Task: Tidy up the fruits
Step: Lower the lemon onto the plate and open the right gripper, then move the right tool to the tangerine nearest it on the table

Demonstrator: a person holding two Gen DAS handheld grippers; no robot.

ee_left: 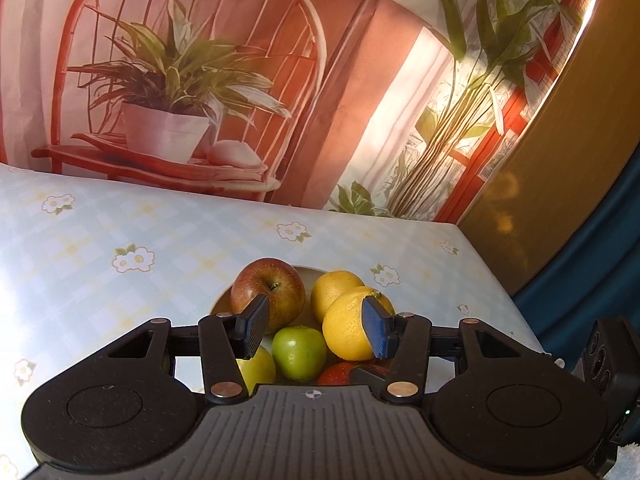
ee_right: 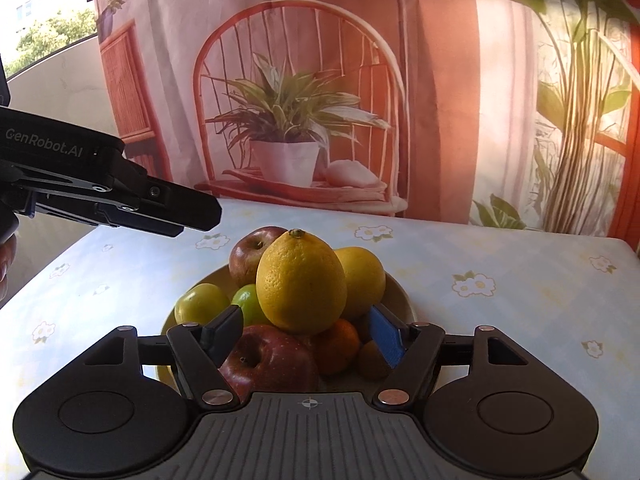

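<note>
Presently, the plate (ee_right: pixel 404 300) stands near the middle of the table (ee_right: pixel 500 320), heaped with fruit: two red apples, green fruits, a small orange and two lemons, the front lemon (ee_right: pixel 301 282) topmost. Right gripper (ee_right: pixel 306 338): jaws spread, flanking the pile's near side, pads clear of the fruit. Left gripper (ee_left: pixel 316 328): jaws apart above the plate, nothing pinched between them

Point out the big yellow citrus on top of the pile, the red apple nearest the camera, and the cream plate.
Big yellow citrus (ee_right: pixel 301 282), right wrist view, front skin.
Red apple (ee_right: pixel 272 360), right wrist view, upper face.
Cream plate (ee_right: pixel 402 300), right wrist view, right rim.
</note>
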